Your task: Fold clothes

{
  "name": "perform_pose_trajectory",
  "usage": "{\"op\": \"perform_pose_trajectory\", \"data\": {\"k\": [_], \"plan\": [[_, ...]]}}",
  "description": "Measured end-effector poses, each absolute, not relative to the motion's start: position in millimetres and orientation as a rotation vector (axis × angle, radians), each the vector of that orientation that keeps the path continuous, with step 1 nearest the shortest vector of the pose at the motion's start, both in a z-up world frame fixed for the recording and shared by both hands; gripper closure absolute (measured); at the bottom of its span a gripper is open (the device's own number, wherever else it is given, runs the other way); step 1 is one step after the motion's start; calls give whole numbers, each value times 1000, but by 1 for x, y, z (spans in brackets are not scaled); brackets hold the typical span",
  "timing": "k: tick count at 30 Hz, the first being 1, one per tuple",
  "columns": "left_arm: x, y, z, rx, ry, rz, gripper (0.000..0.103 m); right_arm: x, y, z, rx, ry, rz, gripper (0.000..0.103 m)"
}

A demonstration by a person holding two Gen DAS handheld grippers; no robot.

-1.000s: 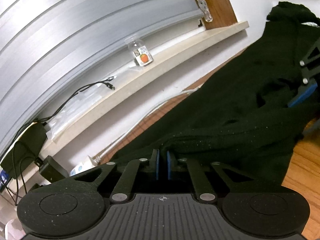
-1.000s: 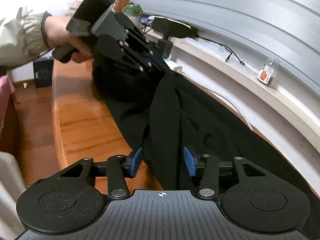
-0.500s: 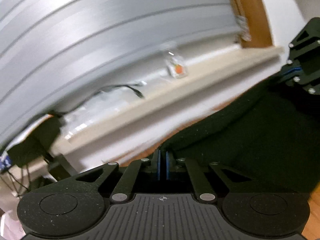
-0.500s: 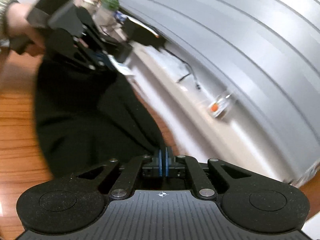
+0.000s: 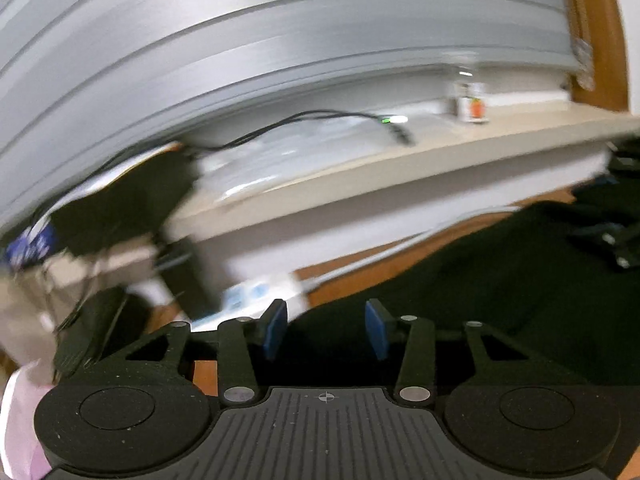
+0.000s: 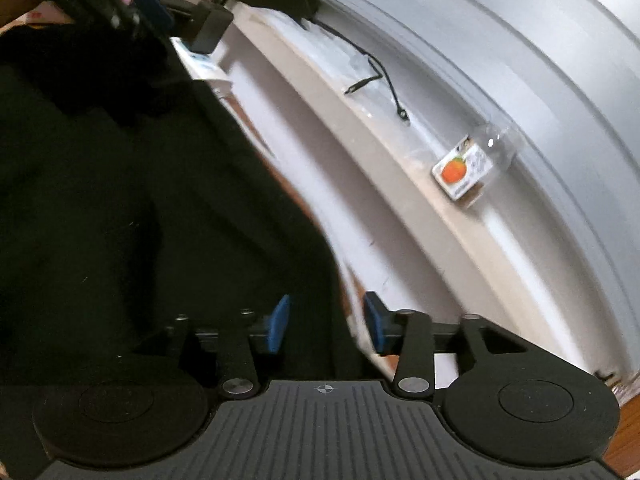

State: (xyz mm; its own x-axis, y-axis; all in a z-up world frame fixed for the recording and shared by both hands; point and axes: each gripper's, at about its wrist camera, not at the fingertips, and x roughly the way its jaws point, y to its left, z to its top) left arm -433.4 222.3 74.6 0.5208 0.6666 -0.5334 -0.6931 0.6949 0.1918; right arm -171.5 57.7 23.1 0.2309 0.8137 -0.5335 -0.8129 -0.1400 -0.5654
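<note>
Where both grippers were pinched shut on the black garment (image 6: 140, 200) half a second earlier, left gripper (image 5: 326, 330) and right gripper (image 6: 326, 322) are now parted, jaws just opened, cloth released onto the table (image 5: 384, 270); fold judged laid down.

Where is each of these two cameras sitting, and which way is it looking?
Left wrist view: sits on the left gripper, looking along its open blue pads over the black garment toward the windowsill and blinds; the other gripper shows at the right edge.
Right wrist view: sits on the right gripper, jaws open, looking along the garment's edge toward the same sill; the left gripper shows top left.
Shared: the garment, the sill, the black cable and the small orange-labelled jar.
</note>
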Motion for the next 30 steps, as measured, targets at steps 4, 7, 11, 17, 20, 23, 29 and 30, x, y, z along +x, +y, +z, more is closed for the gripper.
{"op": "perform_pose_trajectory", "data": {"k": [4, 7, 11, 17, 20, 23, 29, 30], "plan": [[-455, 245, 71, -166, 601, 786, 47, -156, 53, 18, -908, 110, 1443, 54], [-453, 251, 65, -200, 605, 767, 47, -147, 53, 12, -842, 175, 1477, 54], [-446, 255, 61, -174, 627, 841, 68, -143, 47, 7, -781, 188, 1489, 54], [-440, 249, 71, -133, 606, 914, 60, -133, 35, 19, -757, 200, 1494, 44], [-429, 233, 81, -49, 577, 967, 20, -121, 11, 30, -706, 205, 1492, 41], [-411, 220, 89, -40, 551, 900, 19, -103, -17, 39, -648, 215, 1463, 41], [-359, 197, 88, -70, 511, 694, 17, -59, -78, 43, -587, 260, 1368, 41], [-349, 193, 84, -79, 504, 652, 14, -52, -87, 42, -581, 272, 1353, 40]]}}
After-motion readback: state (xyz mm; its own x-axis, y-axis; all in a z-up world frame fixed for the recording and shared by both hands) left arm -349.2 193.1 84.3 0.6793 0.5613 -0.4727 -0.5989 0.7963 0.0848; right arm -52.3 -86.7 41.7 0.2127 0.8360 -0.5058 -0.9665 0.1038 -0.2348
